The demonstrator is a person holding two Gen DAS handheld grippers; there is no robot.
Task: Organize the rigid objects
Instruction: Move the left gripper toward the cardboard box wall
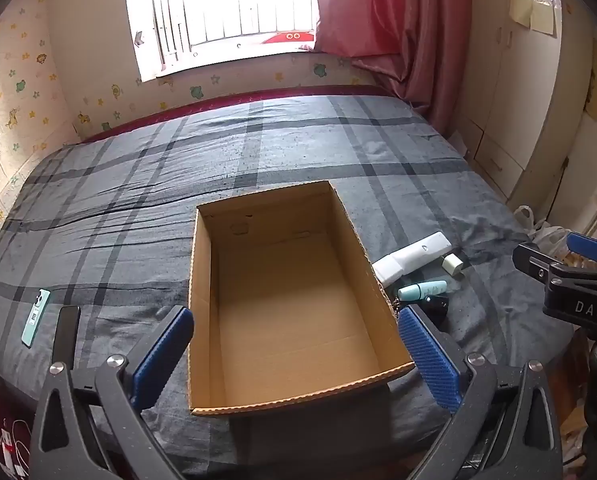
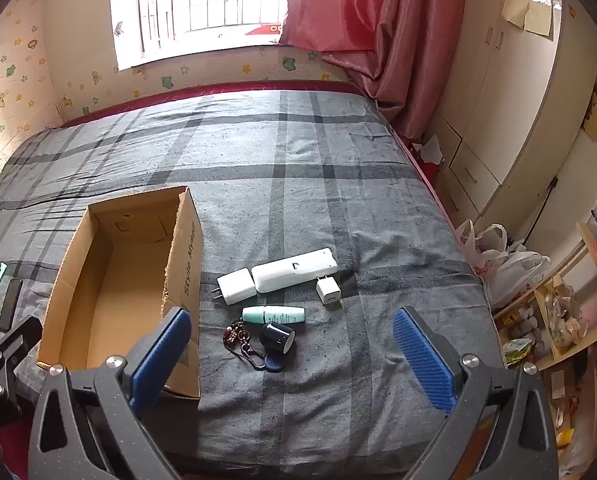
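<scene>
Right wrist: cardboard box (image 2: 186, 264) side reads "Style"; left tongs (image 1: 294, 354), right tongs (image 2: 292, 356) wide, holding nothing.

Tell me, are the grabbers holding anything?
No. The left gripper and right gripper are both open and hold nothing. The box is empty too.

Home bedroom: bed (image 2: 298, 184), curtain (image 2: 378, 40), wardrobe (image 2: 518, 120).

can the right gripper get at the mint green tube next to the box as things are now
Probably yes. The right gripper is open, and the mint green tube lies exposed on the bedspread, though the dark cap sits close.
</scene>
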